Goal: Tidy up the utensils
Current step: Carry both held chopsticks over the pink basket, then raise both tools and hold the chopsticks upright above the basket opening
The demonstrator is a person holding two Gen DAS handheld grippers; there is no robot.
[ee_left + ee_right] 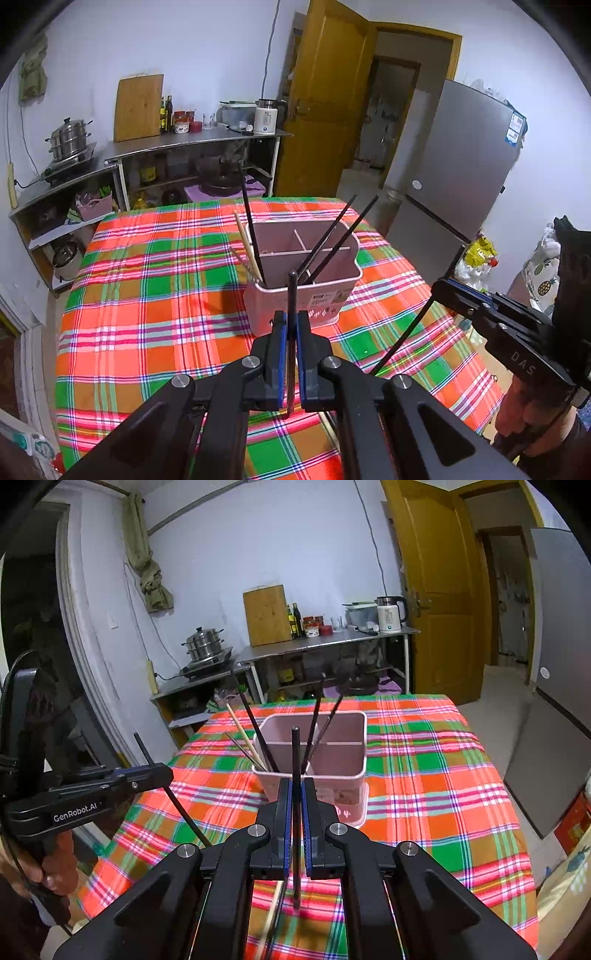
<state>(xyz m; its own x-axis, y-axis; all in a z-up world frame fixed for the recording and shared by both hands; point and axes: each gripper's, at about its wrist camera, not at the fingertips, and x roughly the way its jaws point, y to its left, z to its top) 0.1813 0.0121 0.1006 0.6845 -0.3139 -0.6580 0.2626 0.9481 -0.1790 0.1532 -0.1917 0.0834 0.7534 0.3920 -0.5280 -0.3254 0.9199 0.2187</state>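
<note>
I judge the work partly done: several chopsticks (255,236) already stand in the pink holder (306,295), while my left claw (291,325) and right claw (295,794) each clamp one black chopstick (295,812) just before it.

A home kitchen: a steel counter (192,142) with steamer pot (70,138), cutting board (138,107), oil bottles (166,114) and kettle (266,116), beside a fridge (458,162) and a plaid-covered table (147,295).
</note>
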